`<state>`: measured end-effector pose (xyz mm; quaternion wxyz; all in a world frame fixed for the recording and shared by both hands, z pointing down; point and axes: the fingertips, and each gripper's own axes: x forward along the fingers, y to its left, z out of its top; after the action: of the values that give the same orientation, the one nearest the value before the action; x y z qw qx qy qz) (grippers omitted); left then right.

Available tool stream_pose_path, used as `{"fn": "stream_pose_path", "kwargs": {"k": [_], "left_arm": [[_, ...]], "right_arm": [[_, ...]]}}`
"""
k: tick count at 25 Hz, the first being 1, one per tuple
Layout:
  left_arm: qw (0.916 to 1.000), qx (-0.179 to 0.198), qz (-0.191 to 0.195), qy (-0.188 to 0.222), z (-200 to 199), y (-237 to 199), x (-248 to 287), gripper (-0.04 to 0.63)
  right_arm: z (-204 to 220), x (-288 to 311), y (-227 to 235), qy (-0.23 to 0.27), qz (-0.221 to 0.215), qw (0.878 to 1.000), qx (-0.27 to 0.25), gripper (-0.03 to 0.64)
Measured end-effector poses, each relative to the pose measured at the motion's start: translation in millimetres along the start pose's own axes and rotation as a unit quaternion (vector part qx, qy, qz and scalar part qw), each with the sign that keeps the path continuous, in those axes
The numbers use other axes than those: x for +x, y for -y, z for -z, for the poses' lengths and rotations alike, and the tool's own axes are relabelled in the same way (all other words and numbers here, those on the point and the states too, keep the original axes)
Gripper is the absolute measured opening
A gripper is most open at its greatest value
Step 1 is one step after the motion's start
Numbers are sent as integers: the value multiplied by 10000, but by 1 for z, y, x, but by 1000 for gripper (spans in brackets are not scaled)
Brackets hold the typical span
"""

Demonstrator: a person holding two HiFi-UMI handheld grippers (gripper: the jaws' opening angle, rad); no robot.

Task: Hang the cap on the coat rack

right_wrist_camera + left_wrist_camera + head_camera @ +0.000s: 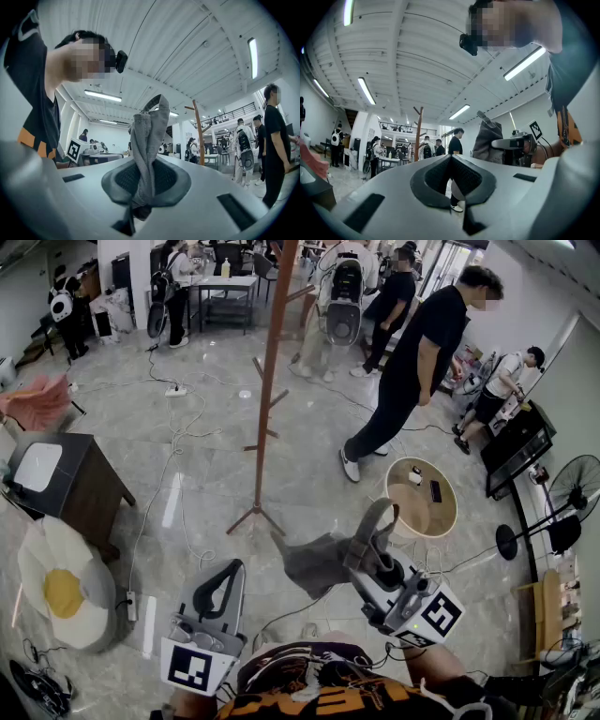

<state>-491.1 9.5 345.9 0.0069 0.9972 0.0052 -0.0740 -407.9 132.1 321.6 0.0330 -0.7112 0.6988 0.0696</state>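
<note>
The cap point(314, 563) is soft grey cloth, and it sits just below the middle of the head view, sagging in a limp, creased flap to the left of the right gripper point(364, 545). In the right gripper view, the cap point(149, 140) rises at centre as a bunched column of vertical folds with stitched seams. The right gripper point(144, 190) has its dark, finely ribbed pads pinched tight on the cap's lower end. The gripper body around the pads is smooth pale grey plastic.

The left gripper point(223, 577) lies at the lower left of the head view, its curved jaws meeting at the tips and holding nothing. In its own view, the left gripper point(452, 180) shows only a sliver of floor between the black pads.

The coat rack point(267, 381) stands at the upper centre of the head view, well apart from the cap. It is a slim reddish-brown wooden pole with short angled pegs and splayed feet on a glossy, marbled tile floor point(206, 465).
</note>
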Motion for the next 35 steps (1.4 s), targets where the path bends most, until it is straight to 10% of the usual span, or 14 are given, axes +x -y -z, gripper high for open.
{"fn": "stream_pose_path", "kwargs": {"k": [19, 35], "left_arm": [[9992, 69, 321, -225, 3, 31, 35, 23], [9988, 388, -199, -239, 14, 105, 214, 23]], "right_arm": [[10, -19, 28, 31, 322, 9992, 217, 46], [15, -74, 200, 122, -287, 9992, 247, 46]]}}
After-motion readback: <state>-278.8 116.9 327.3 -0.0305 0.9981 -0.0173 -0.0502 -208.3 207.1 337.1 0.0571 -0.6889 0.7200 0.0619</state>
